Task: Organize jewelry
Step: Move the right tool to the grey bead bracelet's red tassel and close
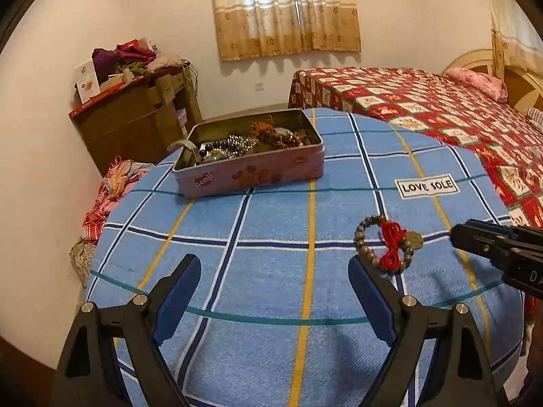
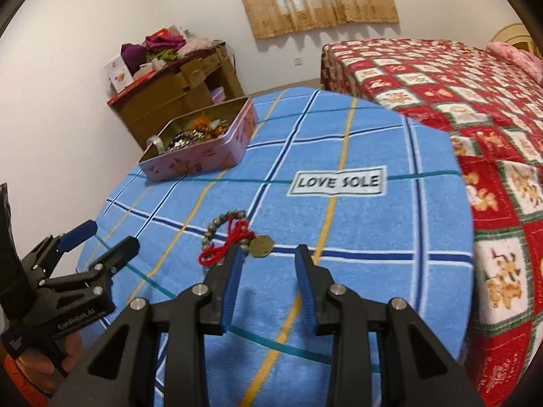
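Left claw (image 1: 275, 271) spread wide, empty; right claw (image 2: 268, 257) half-spread, empty, beside bracelet (image 2: 230, 237).

Soft, even daylight through the curtain (image 1: 285, 6); sharp focus, fisheye-bent edges.

Left gripper (image 1: 275, 285): jaws spread wide, nothing between blue pads (image 1: 180, 300), tilted downward. Both black fingers in full view in left wrist view, pivot pins visible at base.

Right gripper (image 2: 269, 264): jaws partly apart, narrow gap, nothing pressed between pads; tilted downward. In left wrist view its tip enters from right edge.

In right wrist view left gripper sits low at left edge, seen from side, fingers splayed. Hand (image 2: 64, 356) grips its handle, partly visible; rest of person out of frame.
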`<move>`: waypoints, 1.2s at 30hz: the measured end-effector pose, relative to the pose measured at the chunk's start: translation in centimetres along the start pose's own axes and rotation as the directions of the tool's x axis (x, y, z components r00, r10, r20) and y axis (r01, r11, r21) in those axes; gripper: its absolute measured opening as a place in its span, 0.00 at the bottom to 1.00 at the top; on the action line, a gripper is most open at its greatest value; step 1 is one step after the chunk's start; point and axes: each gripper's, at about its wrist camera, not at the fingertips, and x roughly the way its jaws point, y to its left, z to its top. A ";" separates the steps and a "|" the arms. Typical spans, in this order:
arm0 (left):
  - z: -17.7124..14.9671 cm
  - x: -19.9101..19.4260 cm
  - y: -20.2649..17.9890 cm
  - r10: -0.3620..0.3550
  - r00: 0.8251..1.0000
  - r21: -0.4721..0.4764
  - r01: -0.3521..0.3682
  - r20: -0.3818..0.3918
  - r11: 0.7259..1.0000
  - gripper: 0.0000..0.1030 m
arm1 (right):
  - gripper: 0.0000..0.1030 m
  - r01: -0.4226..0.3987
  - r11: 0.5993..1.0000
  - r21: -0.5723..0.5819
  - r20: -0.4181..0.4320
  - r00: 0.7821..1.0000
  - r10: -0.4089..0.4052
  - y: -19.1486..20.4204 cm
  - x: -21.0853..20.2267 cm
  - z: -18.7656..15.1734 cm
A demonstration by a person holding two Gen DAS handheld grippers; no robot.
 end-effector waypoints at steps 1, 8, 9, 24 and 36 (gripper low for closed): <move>0.0 0.1 0.1 0.000 1.000 -0.007 0.000 -0.005 1.000 0.86 | 0.35 -0.004 1.000 -0.019 -0.003 1.000 0.004 0.5 0.3 0.2; -0.1 -0.3 1.5 -0.003 1.000 -0.072 0.002 -0.018 0.997 0.86 | 0.34 0.035 0.987 -0.159 -0.023 0.999 -0.039 2.8 3.8 1.1; -0.2 -0.3 1.6 0.002 1.000 -0.074 -0.004 -0.019 0.997 0.86 | 0.33 0.038 0.984 -0.172 -0.025 0.999 -0.043 3.0 4.2 1.1; -0.8 -0.5 2.9 -0.005 0.999 -0.123 0.001 -0.036 0.992 0.86 | 0.15 0.052 0.961 -0.271 -0.127 0.988 -0.090 3.5 6.2 1.6; -0.8 -0.2 3.6 -0.029 0.998 -0.168 0.021 -0.047 0.986 0.86 | 0.09 -0.030 0.981 -0.194 -0.031 0.999 0.024 3.0 3.0 2.7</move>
